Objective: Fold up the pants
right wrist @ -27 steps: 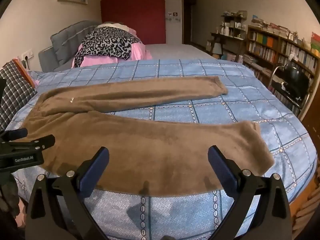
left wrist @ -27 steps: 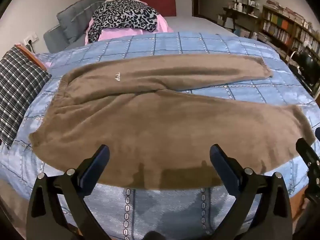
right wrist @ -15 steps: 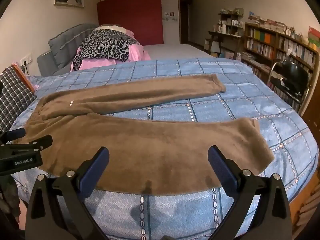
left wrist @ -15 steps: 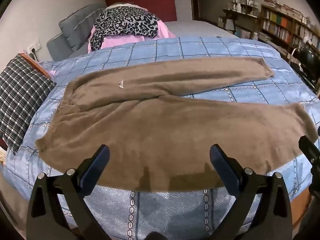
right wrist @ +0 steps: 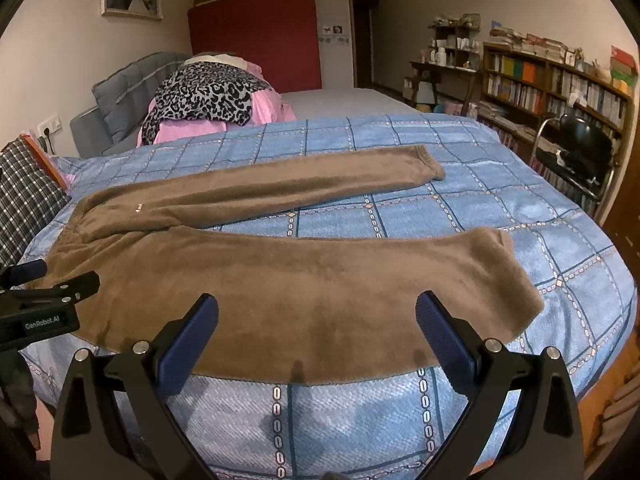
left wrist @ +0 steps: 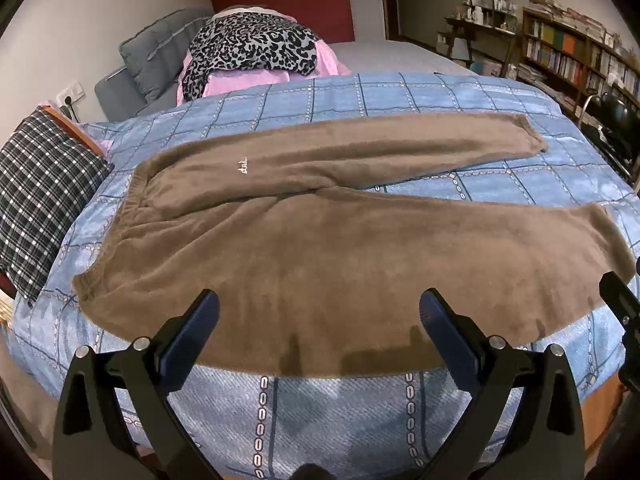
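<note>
Brown fleece pants (left wrist: 320,240) lie flat on a blue checked bedspread (left wrist: 400,96), waistband at the left, both legs stretched to the right and spread apart. They also show in the right wrist view (right wrist: 280,280). My left gripper (left wrist: 319,312) is open and empty, hovering over the near edge of the near leg. My right gripper (right wrist: 317,314) is open and empty, over the same near leg further right. The left gripper shows at the left edge of the right wrist view (right wrist: 44,304).
A plaid pillow (left wrist: 36,196) lies at the left of the bed. A leopard-print blanket on pink bedding (left wrist: 256,48) is piled at the far end by grey cushions. Bookshelves (right wrist: 560,80) and a black chair (right wrist: 580,148) stand at the right.
Both cameras have pulled back and risen a little, so the pants sit lower and smaller in view. The pants have not moved. Both grippers stay open.
</note>
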Demonstrator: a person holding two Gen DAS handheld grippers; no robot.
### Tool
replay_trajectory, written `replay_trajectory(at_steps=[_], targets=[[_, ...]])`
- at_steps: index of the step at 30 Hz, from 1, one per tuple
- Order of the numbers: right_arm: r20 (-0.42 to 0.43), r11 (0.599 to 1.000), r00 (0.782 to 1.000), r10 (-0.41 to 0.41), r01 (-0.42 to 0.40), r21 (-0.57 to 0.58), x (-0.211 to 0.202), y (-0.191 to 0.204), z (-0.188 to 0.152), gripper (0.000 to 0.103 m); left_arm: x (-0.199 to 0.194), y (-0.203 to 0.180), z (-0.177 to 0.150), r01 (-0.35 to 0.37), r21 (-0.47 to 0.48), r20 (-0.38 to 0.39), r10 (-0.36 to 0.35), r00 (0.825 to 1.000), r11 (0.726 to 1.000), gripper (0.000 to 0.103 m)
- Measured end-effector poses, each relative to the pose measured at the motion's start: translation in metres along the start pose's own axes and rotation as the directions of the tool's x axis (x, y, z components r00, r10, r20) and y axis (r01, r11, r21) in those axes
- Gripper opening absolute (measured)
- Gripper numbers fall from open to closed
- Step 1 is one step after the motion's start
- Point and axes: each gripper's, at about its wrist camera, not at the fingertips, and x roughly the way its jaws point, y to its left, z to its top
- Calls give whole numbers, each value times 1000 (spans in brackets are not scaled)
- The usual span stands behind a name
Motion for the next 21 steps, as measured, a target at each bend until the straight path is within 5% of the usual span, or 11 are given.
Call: replay_trajectory(at_steps=[21], targets=[[-21, 977, 990, -138, 140, 158, 16, -78, -9, 98, 23, -16, -7, 2, 29, -58, 0, 998, 1000, 101]])
